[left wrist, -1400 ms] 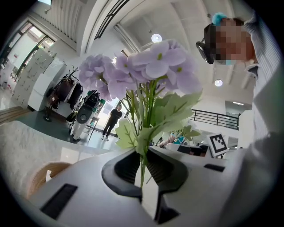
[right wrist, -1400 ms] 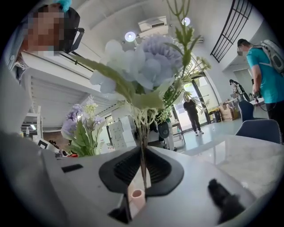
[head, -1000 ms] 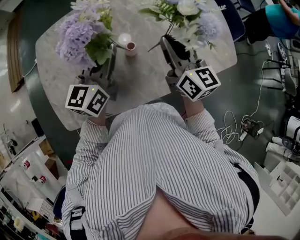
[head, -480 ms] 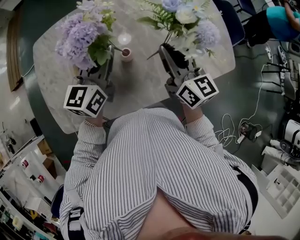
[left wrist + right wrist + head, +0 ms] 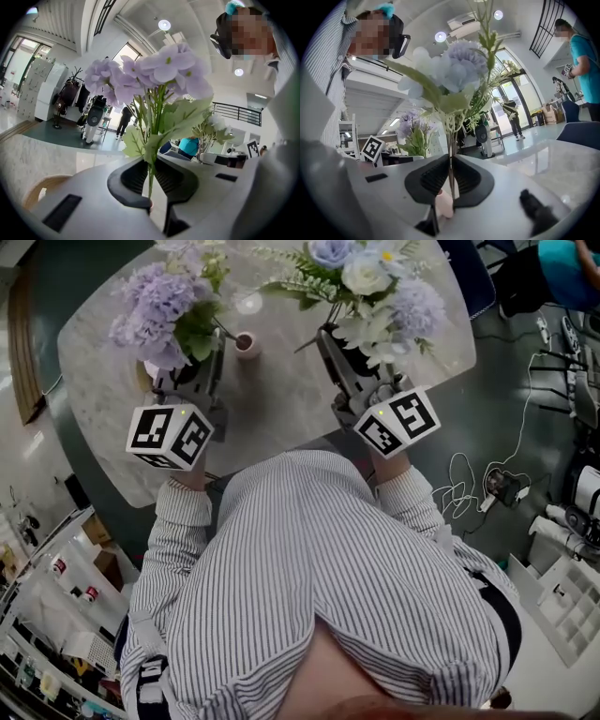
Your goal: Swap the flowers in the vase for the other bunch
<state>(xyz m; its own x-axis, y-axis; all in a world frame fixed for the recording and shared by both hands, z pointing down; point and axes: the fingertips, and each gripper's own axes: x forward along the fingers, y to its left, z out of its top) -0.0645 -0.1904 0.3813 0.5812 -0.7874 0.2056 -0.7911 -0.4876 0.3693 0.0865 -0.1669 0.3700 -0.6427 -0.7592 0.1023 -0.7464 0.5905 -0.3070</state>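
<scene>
A small pink vase [image 5: 247, 343] stands on the marble table [image 5: 281, 399], between the two grippers. My left gripper [image 5: 199, 371] is shut on the green stems of a lilac hydrangea bunch [image 5: 161, 307], held upright left of the vase. In the left gripper view the stem [image 5: 150, 176] runs up between the closed pads of that gripper [image 5: 151, 183] to the lilac blooms [image 5: 154, 75]. My right gripper [image 5: 335, 341] is shut on the stems of a blue and white bunch [image 5: 367, 285]. The right gripper view shows its pads [image 5: 461, 180] pinching those stems [image 5: 451, 164], with the pink vase [image 5: 443, 205] low beside them.
A tan wooden round [image 5: 41, 197] lies on the table at the far left. A blue chair [image 5: 466, 277] and a person in a teal top [image 5: 567, 273] are beyond the table at right. Cables [image 5: 469, 493] lie on the floor; shelving [image 5: 47, 615] stands at lower left.
Both bunches have sunk a little toward the table while staying held, the lilac one more. The vase has kept its place on the table.
</scene>
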